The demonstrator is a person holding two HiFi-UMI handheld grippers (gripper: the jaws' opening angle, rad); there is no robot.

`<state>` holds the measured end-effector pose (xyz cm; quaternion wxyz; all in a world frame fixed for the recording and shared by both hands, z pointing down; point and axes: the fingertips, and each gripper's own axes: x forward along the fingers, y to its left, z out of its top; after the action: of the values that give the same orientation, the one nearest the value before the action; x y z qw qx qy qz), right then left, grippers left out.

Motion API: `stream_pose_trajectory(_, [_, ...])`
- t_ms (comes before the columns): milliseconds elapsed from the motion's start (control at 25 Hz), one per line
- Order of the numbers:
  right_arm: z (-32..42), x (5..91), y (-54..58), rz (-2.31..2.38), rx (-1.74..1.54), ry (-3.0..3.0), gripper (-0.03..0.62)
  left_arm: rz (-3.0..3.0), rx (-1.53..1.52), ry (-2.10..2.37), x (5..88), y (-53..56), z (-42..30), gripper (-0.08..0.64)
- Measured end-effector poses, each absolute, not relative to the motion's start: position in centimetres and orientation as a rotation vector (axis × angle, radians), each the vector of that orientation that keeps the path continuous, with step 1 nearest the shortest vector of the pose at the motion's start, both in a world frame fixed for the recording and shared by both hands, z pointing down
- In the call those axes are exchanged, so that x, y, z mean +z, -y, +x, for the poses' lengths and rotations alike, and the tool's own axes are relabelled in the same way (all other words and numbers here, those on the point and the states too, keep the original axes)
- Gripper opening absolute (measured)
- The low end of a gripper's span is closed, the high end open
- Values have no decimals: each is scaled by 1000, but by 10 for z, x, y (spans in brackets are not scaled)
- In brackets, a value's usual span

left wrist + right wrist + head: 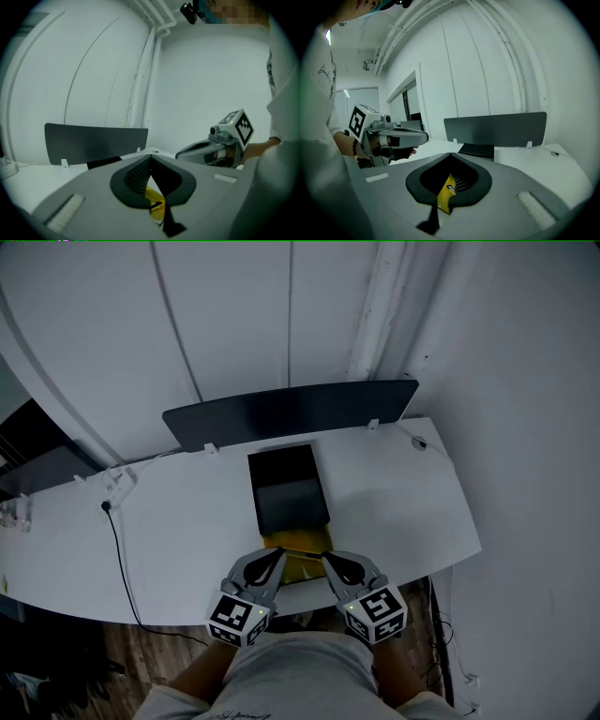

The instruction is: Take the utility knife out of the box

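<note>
The white desk (169, 521) is viewed from above its near edge by the head view, which is aimed steeply down. Each gripper view is set low, close behind its own jaws, and is faced toward the far side. The dark partition (291, 413) and the black box (286, 488) are shared by all three views.

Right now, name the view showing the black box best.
Head view: the whole black box lies on the table, seen from above. Left gripper view catches a dark sliver; right gripper view a low edge.
</note>
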<state>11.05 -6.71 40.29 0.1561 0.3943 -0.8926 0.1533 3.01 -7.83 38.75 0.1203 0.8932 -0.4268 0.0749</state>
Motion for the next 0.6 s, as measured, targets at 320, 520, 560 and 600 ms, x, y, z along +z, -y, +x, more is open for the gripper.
stream_pose_trajectory(320, [97,409,73,1098,474,2563,15,2594,236,1265,389,87,18,0])
stream_pose_trajectory(520, [91,409,78,1123,484,2546,15,2601,256,1235,389,92,10,0])
stream_pose_trajectory(560, [90,409,79,1128,485,2540,15,2603,260,1228,389,93,8,0])
stream_pose_trajectory(600, [89,409,81,1133,486,2534,15,2604,263,1222,389,95,6,0])
